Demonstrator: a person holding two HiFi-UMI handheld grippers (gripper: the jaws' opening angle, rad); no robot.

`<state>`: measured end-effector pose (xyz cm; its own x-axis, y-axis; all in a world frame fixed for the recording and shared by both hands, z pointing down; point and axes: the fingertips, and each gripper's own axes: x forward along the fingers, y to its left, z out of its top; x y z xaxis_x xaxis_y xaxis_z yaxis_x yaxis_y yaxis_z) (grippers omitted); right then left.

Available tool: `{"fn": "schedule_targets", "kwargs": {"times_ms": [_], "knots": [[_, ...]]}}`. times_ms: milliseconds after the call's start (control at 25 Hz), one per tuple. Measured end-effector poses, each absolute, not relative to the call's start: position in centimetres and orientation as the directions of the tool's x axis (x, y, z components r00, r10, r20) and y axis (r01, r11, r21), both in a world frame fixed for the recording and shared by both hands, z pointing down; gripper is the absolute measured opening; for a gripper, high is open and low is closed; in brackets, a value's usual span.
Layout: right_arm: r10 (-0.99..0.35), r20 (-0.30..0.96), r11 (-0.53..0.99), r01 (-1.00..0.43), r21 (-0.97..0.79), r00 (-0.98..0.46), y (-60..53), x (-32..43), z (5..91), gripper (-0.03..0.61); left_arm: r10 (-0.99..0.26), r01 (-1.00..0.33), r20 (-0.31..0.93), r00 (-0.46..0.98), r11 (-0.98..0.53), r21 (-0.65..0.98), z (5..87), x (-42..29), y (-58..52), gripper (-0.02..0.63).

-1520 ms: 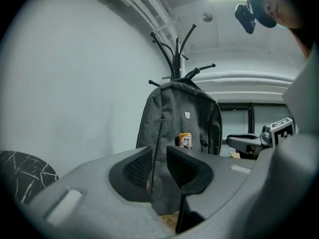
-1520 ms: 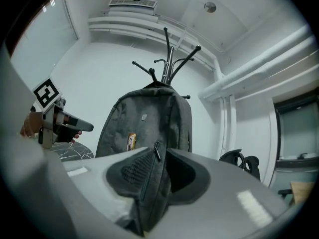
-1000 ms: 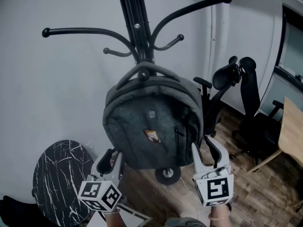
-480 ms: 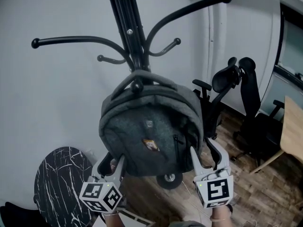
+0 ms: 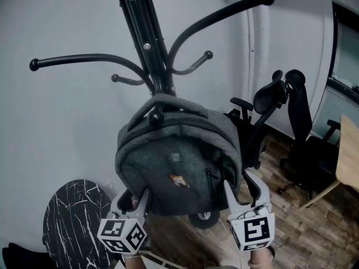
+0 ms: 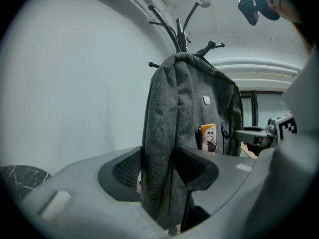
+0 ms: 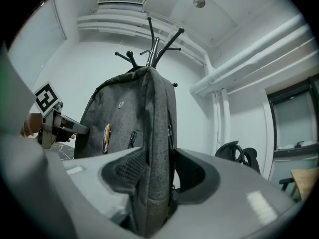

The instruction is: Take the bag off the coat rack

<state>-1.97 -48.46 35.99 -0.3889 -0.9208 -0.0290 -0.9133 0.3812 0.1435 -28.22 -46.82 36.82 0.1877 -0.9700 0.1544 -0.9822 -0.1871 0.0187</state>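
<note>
A dark grey backpack [image 5: 176,161] with a small orange badge hangs by its top handle from the black coat rack [image 5: 147,55]. My left gripper [image 5: 134,198] is at its lower left corner and my right gripper [image 5: 240,185] at its lower right. In the left gripper view the backpack's [image 6: 184,118] side edge stands between the left gripper's [image 6: 159,171] jaws. The right gripper view shows the backpack's [image 7: 134,118] other edge inside the right gripper [image 7: 149,173]. Both pairs of jaws have just been opening and stand wide, not clamped on the fabric.
A round black marble-patterned table [image 5: 78,217] is low at the left. Black office chairs [image 5: 280,111] stand at the right by a wooden tabletop [image 5: 348,156]. White pipes [image 5: 255,49] run up the wall. The floor is wood.
Both grippers have slid forward so that their jaws now straddle the backpack's lower side edges, and both jaws have widened. The backpack still hangs on the rack.
</note>
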Motion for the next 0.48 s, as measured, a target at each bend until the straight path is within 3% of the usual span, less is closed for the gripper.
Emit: {"fn": "schedule_targets", "kwargs": {"times_ms": [480], "knots": [[-0.918, -0.101, 0.363, -0.914, 0.179, -0.384, -48.35, -2.44, 35.6, 0.114, -0.986, -0.993, 0.124, 0.112, -0.117, -0.034, 36.57, -27.68, -46.65, 0.122]]}}
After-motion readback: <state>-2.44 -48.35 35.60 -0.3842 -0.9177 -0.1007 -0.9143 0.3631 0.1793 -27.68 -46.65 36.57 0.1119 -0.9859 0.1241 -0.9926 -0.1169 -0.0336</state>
